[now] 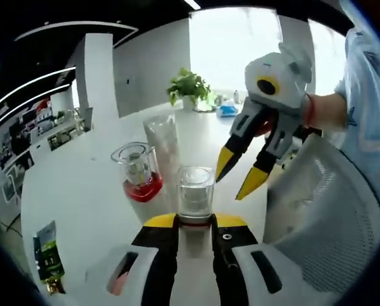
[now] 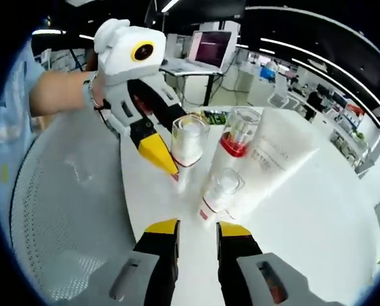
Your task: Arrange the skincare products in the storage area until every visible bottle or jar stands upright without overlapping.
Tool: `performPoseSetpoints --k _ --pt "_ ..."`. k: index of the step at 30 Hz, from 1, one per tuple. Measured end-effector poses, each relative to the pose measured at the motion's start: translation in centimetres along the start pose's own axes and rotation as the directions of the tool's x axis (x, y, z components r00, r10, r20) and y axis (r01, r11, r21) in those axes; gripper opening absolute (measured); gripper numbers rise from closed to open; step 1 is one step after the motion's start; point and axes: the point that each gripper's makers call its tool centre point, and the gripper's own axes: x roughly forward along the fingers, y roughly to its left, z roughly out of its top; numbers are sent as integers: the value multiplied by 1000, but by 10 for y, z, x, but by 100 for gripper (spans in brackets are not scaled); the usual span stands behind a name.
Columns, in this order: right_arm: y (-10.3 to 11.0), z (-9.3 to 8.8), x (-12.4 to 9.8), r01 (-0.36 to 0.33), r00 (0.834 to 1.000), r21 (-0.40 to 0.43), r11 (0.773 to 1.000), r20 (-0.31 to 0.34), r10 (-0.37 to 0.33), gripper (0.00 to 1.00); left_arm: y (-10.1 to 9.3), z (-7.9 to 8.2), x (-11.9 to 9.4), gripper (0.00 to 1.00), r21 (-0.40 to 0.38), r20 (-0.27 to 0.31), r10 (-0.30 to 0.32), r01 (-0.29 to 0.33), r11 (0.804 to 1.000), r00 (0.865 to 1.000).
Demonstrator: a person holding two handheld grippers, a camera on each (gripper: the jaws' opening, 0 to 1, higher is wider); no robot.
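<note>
Clear-capped white bottle [image 1: 195, 194] stands on the white desk [image 1: 81, 191], clamped in the left gripper [image 1: 195, 220] jaws; right gripper [image 1: 243, 177] hovers wide. Next: release it upright, apart from neighbours.

We see our left gripper [image 1: 195, 224] as two black jaws capped with yellow tips, rising from white housings with dark slots; a small screw sits on its right-hand jaw. Our right gripper [image 2: 197, 228] is built the same way: black jaws, yellow tips, white shells with slotted recesses. Seen from the opposite side, each gripper has a rounded white body above long black jaws that end in pointed yellow tips. We wear a light blue sleeve [image 1: 368, 76] with a faint printed pattern, and a red band [image 1: 311, 109] at the wrist.
</note>
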Motion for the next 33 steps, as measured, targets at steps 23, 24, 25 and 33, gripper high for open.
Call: performPoseSetpoints --k 23,24,25,33 --pt "9 -19 43 31 997 297 954 -75 -9 15 -1 -21 21 20 -56 52 5 -2 998 999" --pt "10 -19 43 28 997 296 955 -77 -6 14 -1 -22 21 20 -46 46 6 -4 999 999" --pt "11 -19 44 27 997 288 957 -80 -4 14 -1 -23 22 20 -42 44 8 -6 999 999" --pt "9 -23 45 33 995 258 966 -100 -7 15 2 -26 21 20 -68 43 1 2 998 999"
